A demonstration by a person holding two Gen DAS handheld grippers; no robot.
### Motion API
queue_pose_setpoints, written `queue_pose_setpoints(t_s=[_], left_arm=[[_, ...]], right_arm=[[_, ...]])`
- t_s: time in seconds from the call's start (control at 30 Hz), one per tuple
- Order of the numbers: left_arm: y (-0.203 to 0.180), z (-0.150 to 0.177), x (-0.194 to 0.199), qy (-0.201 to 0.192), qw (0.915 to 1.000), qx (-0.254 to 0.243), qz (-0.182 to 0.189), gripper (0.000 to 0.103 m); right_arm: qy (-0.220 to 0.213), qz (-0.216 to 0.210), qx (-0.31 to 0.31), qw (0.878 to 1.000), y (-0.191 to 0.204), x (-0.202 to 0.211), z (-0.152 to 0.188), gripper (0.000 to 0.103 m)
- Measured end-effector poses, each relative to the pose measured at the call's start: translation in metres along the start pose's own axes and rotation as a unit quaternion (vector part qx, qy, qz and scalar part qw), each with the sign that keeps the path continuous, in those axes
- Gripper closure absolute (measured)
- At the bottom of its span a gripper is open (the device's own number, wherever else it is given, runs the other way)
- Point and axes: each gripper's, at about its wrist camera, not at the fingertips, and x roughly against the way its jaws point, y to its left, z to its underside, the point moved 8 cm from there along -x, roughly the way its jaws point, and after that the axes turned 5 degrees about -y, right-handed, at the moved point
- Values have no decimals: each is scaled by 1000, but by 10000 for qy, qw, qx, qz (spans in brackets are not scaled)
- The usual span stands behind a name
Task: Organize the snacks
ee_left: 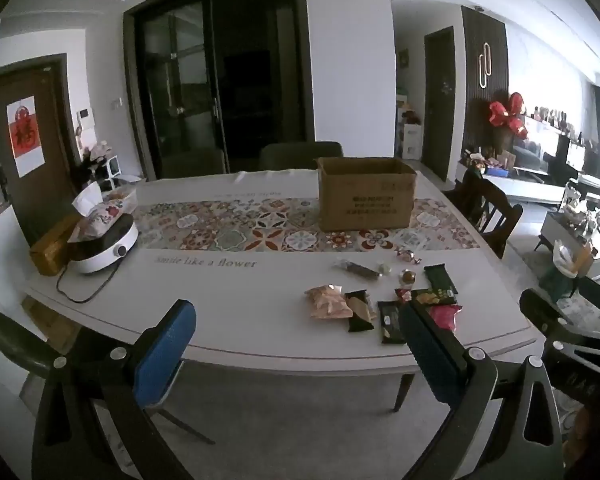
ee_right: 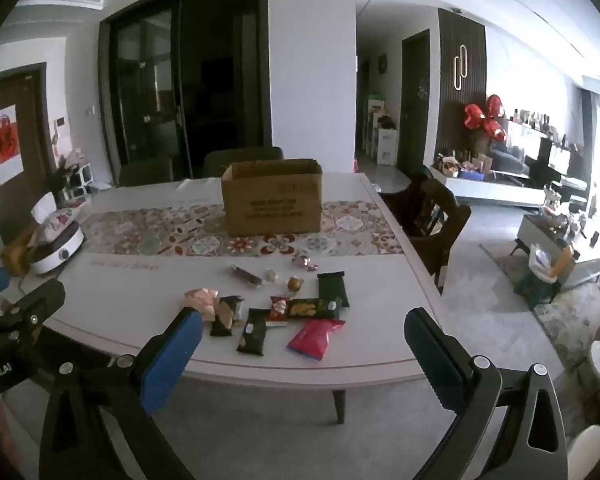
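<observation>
Several snack packets lie loose on the white table, near its front right edge: a peach bag, dark packets, a green packet, a pink packet, a long dark bar and small wrapped candies. Behind them, on the patterned runner, stands an open cardboard box. My left gripper hovers in front of the table edge, open, with nothing between its blue pads. My right gripper is also open and holds nothing, short of the snacks.
A white round cooker with a cord, a tissue pouch and a yellow-brown box sit at the table's left end. A dark wooden chair stands at the right side, green chairs behind and at the near left.
</observation>
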Motion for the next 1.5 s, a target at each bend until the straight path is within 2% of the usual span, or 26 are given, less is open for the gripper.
queue_pose_setpoints(t_s=[0.07,0.1,0.13,0.17,0.2,0.43,1.5], left_arm=[[-1,-1,0,-1,10000,-23,51,0],[1,0,9,-206,9998,24,56,0],[1,0,11,-218,9997,35,66,0],[2,1,13,-227,9997,34,68,0],[-2,-2,9,-103,9999,-16,31,0],[-3,-11,13,-80,10000,-48,-20,0],[-6,-4,11,-113,9999,4,-2,0]], right_arm=[[1,7,-37,10000,0,1,0,1],[-13,8,-30,10000,1,1,0,1],[119,12,51,9999,8,-5,0,1],[70,-28,-24,10000,4,-3,1,1],[56,-27,-23,10000,5,0,0,1],[96,-113,-83,9999,-2,2,0,1],[-60,-124,74,9999,2,10,-7,1]])
